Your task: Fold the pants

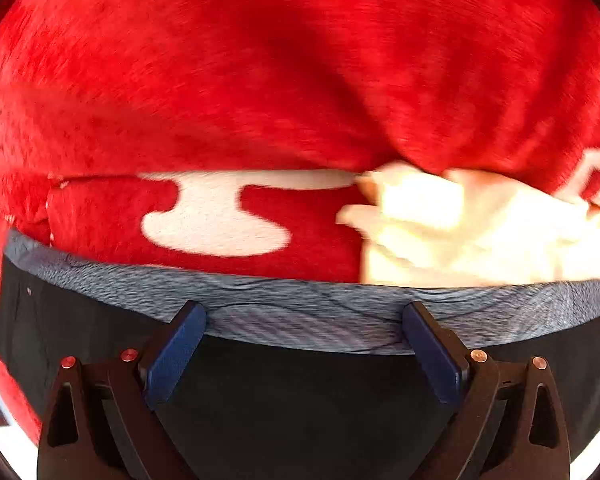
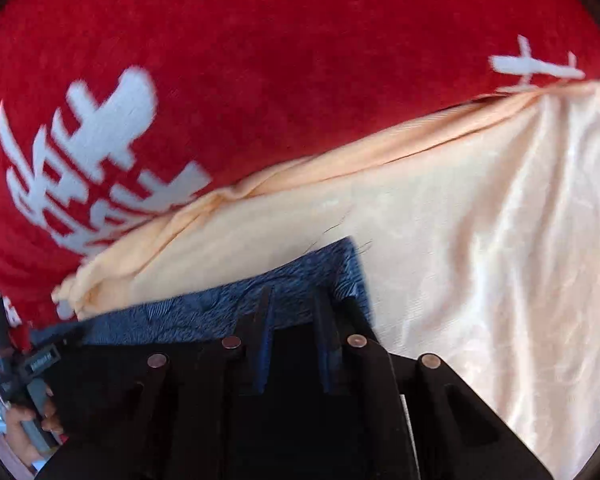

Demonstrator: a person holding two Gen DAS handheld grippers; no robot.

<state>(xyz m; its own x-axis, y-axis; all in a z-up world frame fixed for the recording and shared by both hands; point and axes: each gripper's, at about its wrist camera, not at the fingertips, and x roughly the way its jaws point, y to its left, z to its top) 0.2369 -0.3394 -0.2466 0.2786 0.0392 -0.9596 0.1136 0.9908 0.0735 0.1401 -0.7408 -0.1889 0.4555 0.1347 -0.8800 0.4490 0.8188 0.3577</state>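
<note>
Counting one pair of black pants [image 1: 300, 392] with blue-grey waistband on one red blanket [image 1: 260, 80] beside one cream cloth [image 2: 480, 240] at 3 o'clock: left gripper [image 1: 302, 322] fingers spread wide over the band, right gripper [image 2: 296, 304] fingers pinching its corner.

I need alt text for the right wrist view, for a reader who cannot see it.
The right gripper, fingers nearly together, reaches over black pants at their blue patterned waistband. Beyond lie a cream cloth and a red blanket with white characters.
</note>
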